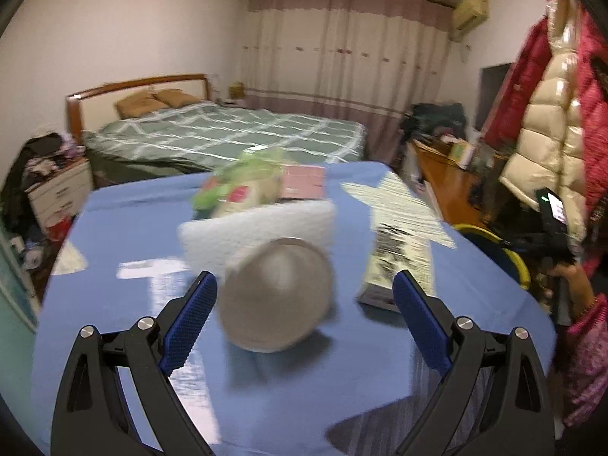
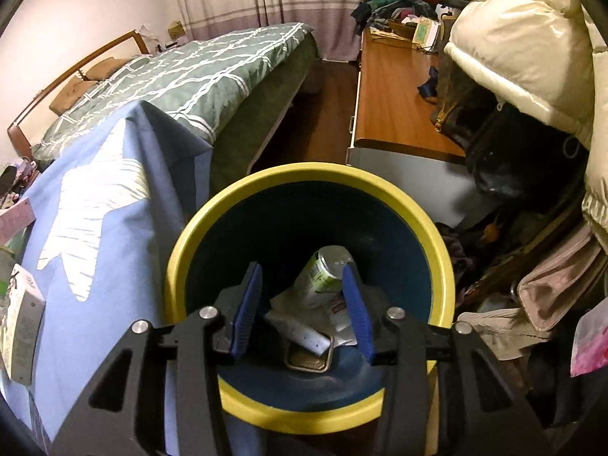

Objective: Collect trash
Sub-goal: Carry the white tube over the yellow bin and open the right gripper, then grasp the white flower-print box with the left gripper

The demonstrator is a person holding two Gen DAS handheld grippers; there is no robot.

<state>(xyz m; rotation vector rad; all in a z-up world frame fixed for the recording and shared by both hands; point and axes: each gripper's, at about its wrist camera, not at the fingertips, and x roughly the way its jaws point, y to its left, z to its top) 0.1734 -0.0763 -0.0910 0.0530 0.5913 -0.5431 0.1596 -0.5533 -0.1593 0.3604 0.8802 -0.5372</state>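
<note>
Left gripper (image 1: 304, 306), jaws spread, lines up on the paper cup (image 1: 275, 296); right gripper (image 2: 304, 304), spread and empty, hangs over the bin (image 2: 309, 182); next: close on cup.

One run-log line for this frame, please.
left gripper: open, facing paper cup on blue cloth | right gripper: open, empty, over yellow-rimmed bin | can in bin

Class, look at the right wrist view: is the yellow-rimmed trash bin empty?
No. The trash bin already holds a green-and-white drink can, crumpled paper and a small open tin.
</note>
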